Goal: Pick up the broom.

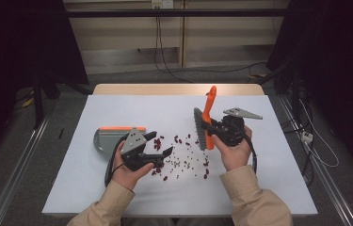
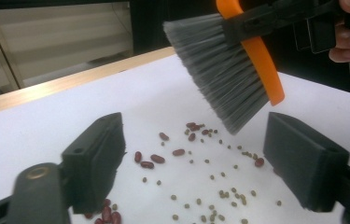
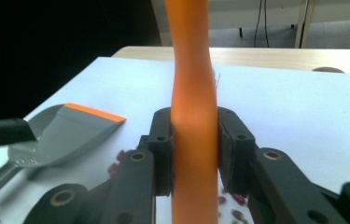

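Wide bare table (image 1: 117, 193) is left toward the near edge and both side edges, while the brush (image 1: 205, 123) is pinched by its orange handle in the right claw (image 1: 213, 126) right of centre, beans (image 1: 179, 160) scattered beneath, the left claw (image 1: 161, 143) spread empty beside the dustpan (image 1: 108, 136).

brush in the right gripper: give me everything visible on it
The hand brush with an orange plastic handle and grey bristles is clamped by the right gripper, whose black jaws press on both sides of the handle. In the high view the handle rises toward the table's far edge, with the bristle head facing the left gripper. The left gripper view shows the bristles splayed, tips above the scattered red and small brownish beans, not clearly touching them.
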Demonstrator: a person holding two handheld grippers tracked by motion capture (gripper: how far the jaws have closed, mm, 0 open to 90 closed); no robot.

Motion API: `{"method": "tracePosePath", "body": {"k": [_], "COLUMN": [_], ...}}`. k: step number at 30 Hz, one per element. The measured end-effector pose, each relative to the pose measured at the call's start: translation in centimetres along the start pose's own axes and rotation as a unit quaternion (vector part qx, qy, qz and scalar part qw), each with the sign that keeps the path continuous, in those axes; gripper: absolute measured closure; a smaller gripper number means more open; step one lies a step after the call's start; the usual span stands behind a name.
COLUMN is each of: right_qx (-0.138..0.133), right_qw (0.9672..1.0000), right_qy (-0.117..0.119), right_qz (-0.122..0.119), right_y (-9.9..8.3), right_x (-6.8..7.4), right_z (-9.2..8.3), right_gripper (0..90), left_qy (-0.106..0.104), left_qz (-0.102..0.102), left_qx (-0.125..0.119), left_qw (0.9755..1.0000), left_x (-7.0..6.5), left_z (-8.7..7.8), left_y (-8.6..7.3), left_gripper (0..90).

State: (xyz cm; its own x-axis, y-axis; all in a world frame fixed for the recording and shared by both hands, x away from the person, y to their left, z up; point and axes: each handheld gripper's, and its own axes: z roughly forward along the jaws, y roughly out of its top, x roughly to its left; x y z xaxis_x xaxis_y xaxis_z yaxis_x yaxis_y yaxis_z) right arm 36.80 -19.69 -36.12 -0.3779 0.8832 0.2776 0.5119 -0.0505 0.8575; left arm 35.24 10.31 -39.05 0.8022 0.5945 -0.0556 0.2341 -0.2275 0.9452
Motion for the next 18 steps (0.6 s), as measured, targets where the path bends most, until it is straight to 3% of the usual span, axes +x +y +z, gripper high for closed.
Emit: {"method": "tracePosePath", "body": {"k": [6, 12, 18], "right_qx": [0.013, 0.023, 0.042], "right_qw": [0.9998, 0.9995, 0.9987], "right_qy": [-0.012, -0.017, -0.025], "right_qz": [-0.006, -0.010, -0.015], "right_y": [-0.2, -0.4, -0.5], "right_x": [-1.5, -2.2, -3.1], "right_z": [-1.0, -1.5, -2.1], "right_gripper": [70.4, 70.4, 70.4], "left_qy": [-0.014, -0.027, -0.026], "left_qz": [-0.014, -0.015, -0.020], "left_qx": [-0.007, -0.007, -0.005], "left_qw": [0.9998, 0.9995, 0.9994], "left_x": [0.8, 1.6, 2.6], "left_z": [-0.8, -1.7, -3.0], "left_y": [0.1, -0.1, -0.5], "left_gripper": [13.5, 11.3, 9.0]}}
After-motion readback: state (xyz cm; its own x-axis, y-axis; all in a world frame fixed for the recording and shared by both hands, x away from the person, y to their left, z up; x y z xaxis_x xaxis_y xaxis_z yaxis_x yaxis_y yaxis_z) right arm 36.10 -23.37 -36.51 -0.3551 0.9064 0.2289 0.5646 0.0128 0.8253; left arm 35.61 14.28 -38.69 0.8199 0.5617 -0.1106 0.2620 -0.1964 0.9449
